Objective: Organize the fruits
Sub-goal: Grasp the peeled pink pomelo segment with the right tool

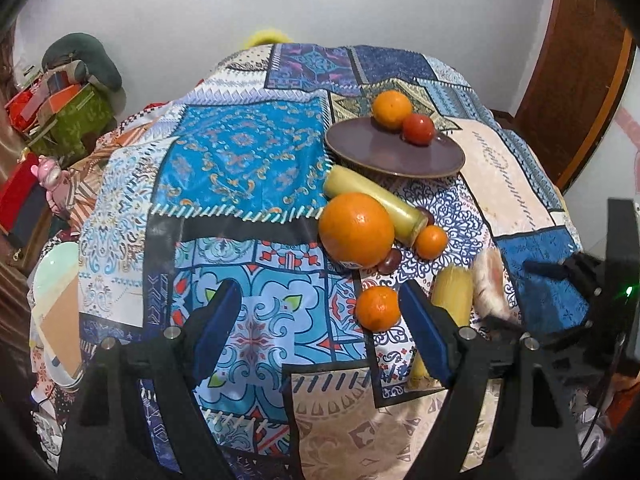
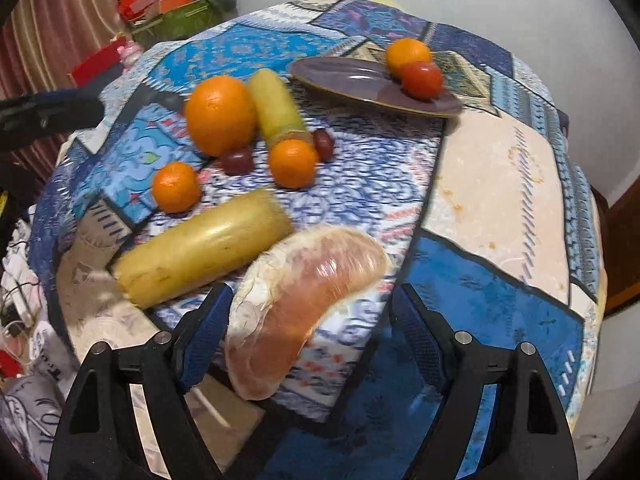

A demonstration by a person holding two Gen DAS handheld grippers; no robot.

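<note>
My left gripper (image 1: pixel 320 328) is open, low over the patterned cloth. A small orange (image 1: pixel 378 307) lies just inside its right finger (image 1: pixel 424 332), untouched. Beyond it are a big orange (image 1: pixel 356 230), a yellow banana piece (image 1: pixel 376 200), another small orange (image 1: pixel 431 242) and dark grapes (image 1: pixel 390 260). A brown plate (image 1: pixel 372 152) at the back holds an orange (image 1: pixel 392 109) and a tomato (image 1: pixel 418 129). My right gripper (image 2: pixel 312 328) is open around a wrapped pomelo segment (image 2: pixel 296 296); its pads do not press on the segment. A second banana piece (image 2: pixel 204 248) lies to the segment's left.
The table drops away at the cloth's near edge (image 2: pixel 320 408) under the right gripper. Boxes and clutter (image 1: pixel 64 112) stand off the table at the back left. The cloth's right half (image 2: pixel 492 184) carries no fruit. A wooden door (image 1: pixel 572 80) is at the far right.
</note>
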